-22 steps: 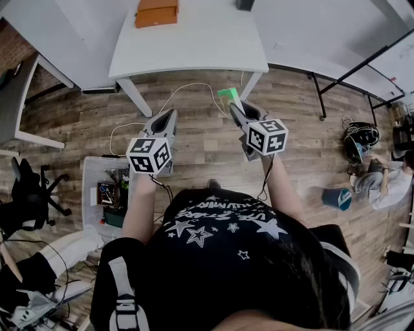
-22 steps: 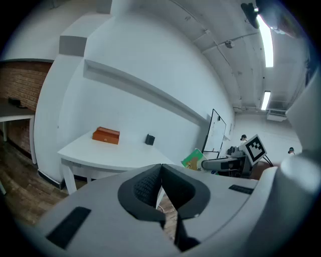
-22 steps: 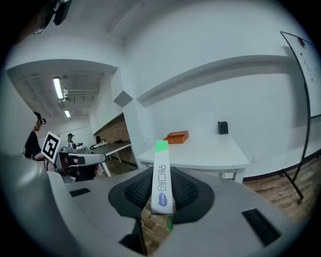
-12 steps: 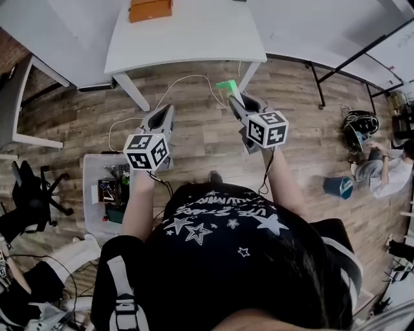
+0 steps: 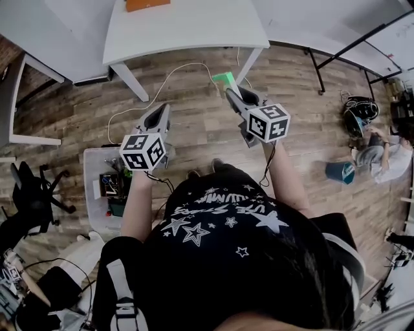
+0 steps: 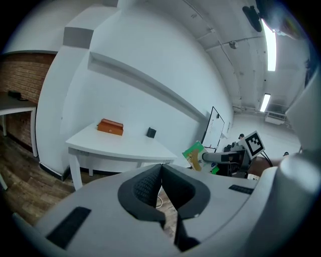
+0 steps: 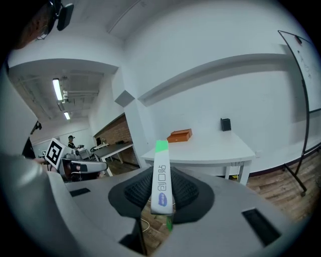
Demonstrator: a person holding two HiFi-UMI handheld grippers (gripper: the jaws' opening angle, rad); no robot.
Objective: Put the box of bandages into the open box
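1. The right claw [image 7: 161, 193] is pinching the box of bandages [image 7: 160, 173], a slim white pack with a green end; the pack stands on edge between the pads and pokes out past the tips.
2. The left claw [image 6: 160, 188] is pressed together with nothing between its pads; it is held beside the right one, apart from it.
3. Both are held over the wooden floor [image 5: 194, 129], short of the white bench [image 5: 187, 32]; an orange box [image 5: 147, 4] lies on the bench's far part, well apart from the bandages; whether it is open cannot be told.
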